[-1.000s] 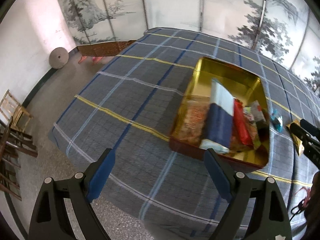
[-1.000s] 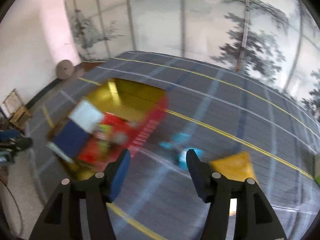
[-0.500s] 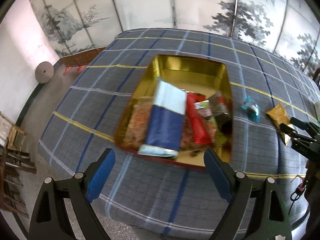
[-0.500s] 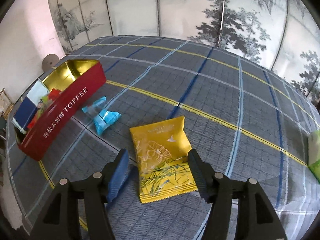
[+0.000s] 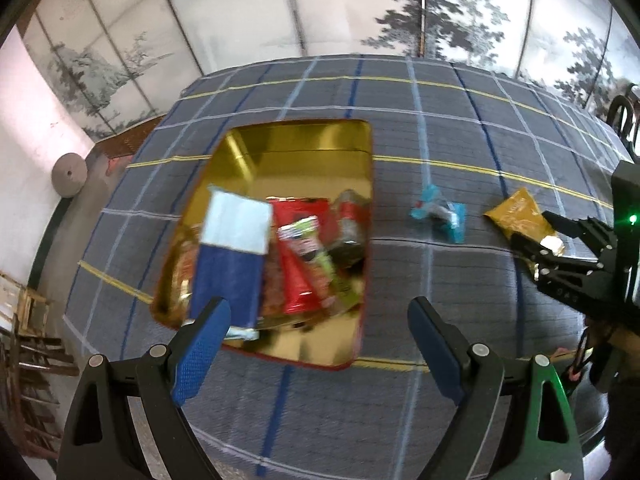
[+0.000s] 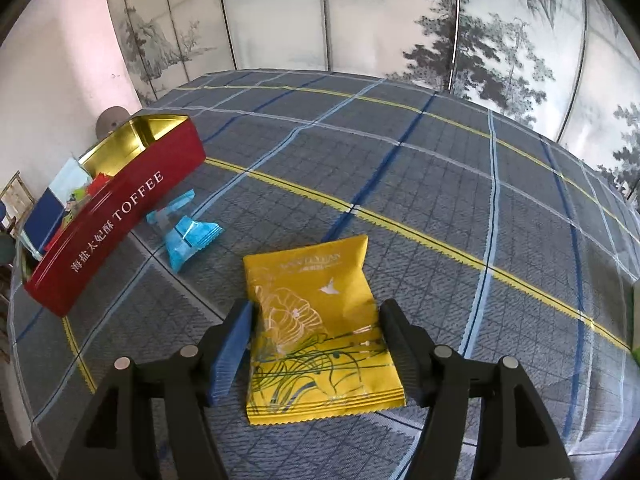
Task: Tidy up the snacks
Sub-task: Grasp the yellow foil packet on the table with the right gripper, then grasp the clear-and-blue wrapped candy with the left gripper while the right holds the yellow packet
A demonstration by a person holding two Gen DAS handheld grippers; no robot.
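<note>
Your right gripper (image 6: 316, 320) straddles the yellow packet (image 6: 316, 312), jaws opening, not gripping. Left gripper (image 5: 316, 328) gapes empty over the tin (image 5: 296, 140), mostly filled. Blue packet (image 6: 188, 236) still outside.

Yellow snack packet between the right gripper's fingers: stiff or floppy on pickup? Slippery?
Likely floppy: the yellow packet is a thin, flat, creased pouch that should buckle in a side squeeze. Probably light, lying flat on the tablecloth. Its glossy film may slip. The right hand-held gripper straddles it, jaws opening, pads not pressing.
</note>
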